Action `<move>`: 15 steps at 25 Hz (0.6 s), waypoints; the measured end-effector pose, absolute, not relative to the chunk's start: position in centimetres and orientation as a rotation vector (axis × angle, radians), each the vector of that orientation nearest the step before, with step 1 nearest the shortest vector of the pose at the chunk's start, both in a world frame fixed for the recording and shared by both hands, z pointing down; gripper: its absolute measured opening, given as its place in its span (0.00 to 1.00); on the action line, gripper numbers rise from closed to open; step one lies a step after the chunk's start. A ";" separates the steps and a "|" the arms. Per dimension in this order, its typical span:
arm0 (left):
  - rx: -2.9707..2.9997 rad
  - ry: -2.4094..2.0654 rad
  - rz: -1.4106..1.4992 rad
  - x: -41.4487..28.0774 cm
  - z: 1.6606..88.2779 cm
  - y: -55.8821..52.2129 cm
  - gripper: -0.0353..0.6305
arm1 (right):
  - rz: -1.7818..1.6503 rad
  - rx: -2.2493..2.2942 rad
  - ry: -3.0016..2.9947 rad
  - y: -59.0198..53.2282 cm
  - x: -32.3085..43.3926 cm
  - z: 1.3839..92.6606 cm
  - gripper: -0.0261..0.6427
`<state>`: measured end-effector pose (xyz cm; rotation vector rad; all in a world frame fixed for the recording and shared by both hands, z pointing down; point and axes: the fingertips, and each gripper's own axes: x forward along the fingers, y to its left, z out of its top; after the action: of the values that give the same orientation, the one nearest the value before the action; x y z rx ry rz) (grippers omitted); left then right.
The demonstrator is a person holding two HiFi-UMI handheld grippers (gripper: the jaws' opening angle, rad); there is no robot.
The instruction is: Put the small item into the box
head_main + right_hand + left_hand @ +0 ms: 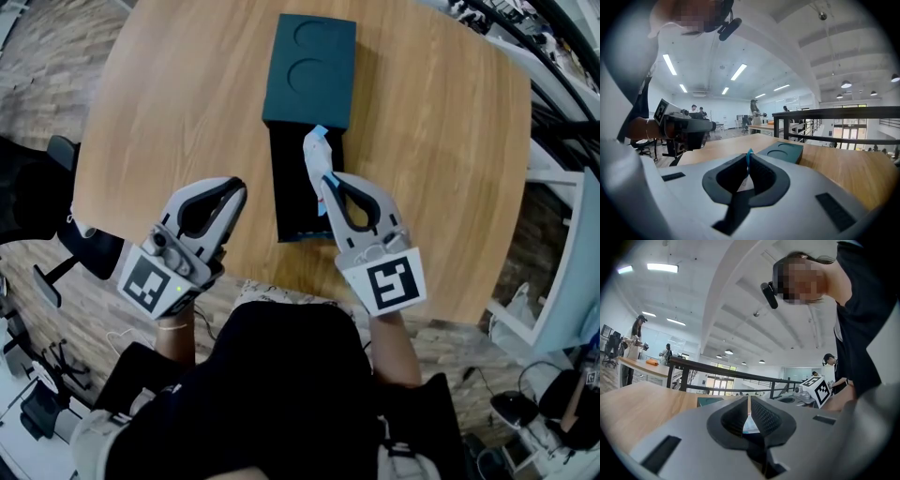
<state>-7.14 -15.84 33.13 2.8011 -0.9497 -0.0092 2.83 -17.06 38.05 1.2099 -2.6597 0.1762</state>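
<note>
Gripped by its lower end, the packet (315, 150) is clamped between the closed jaws of the right gripper (324, 184). Its blue tip is seen sticking up past the jaws in the right gripper view. In the head view the packet is seen over the far right part of the open box (281, 202), just beside the lid (309, 70), which lies against the box's far end. Height above the box cannot be told.

The left gripper (235, 188) is held off to the left over the desk (169, 122), with its jaws pressed together and nothing seen held.

Insertion is judged not yet done.

Risks:
- The packet looks thin and floppy, so its free end could be snagged on the lid edge or the box wall.
- If let go this close to the lid, it could be dropped onto the lid or the desk.
- The box is not steadied, so it could be shifted by a bump from the right gripper.
</note>
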 end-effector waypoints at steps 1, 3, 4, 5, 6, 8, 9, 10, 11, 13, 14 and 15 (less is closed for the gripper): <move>2.796 -0.954 -0.008 -7.2 33.3 -15.9 0.09 | 0.171 1.198 -2.656 -17.1 2.7 38.3 0.08; 2.784 -0.964 -0.003 -7.5 33.7 -15.9 0.09 | 0.155 1.174 -2.646 -17.2 2.4 38.8 0.08; 2.781 -0.967 -0.001 -7.6 33.8 -16.0 0.09 | 0.145 1.164 -2.640 -17.2 2.2 38.9 0.08; 2.778 -0.970 0.002 -7.6 33.9 -16.0 0.09 | 0.140 1.156 -2.637 -17.2 2.0 39.1 0.08; 2.775 -0.973 0.004 -7.6 33.9 -16.0 0.09 | 0.139 1.150 -2.638 -17.2 1.9 39.2 0.08; 2.768 -0.978 0.006 -7.7 34.1 -16.0 0.09 | 0.140 1.135 -2.636 -17.2 1.7 39.4 0.08; 2.766 -0.981 0.007 -7.8 34.1 -16.0 0.09 | 0.138 1.127 -2.630 -17.2 1.6 39.6 0.08; 2.766 -0.985 0.010 -7.9 34.2 -16.1 0.09 | 0.137 1.122 -2.622 -17.2 1.5 39.8 0.08; 2.767 -0.989 0.014 -8.0 34.2 -16.1 0.09 | 0.139 1.122 -2.615 -17.1 1.5 40.0 0.08; 2.773 -0.996 0.023 -8.0 34.2 -16.0 0.09 | 0.145 1.127 -2.608 -17.2 1.5 40.2 0.08; 2.775 -0.998 0.024 -8.0 34.2 -16.0 0.09 | 0.148 1.127 -2.607 -17.2 1.5 40.3 0.08; 2.774 -1.000 0.024 -8.0 34.2 -16.0 0.09 | 0.151 1.123 -2.604 -17.2 1.4 40.5 0.08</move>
<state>-8.04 -16.02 34.24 2.7736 -0.9998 0.0239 1.40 -17.19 40.46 1.1231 -2.6039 0.1508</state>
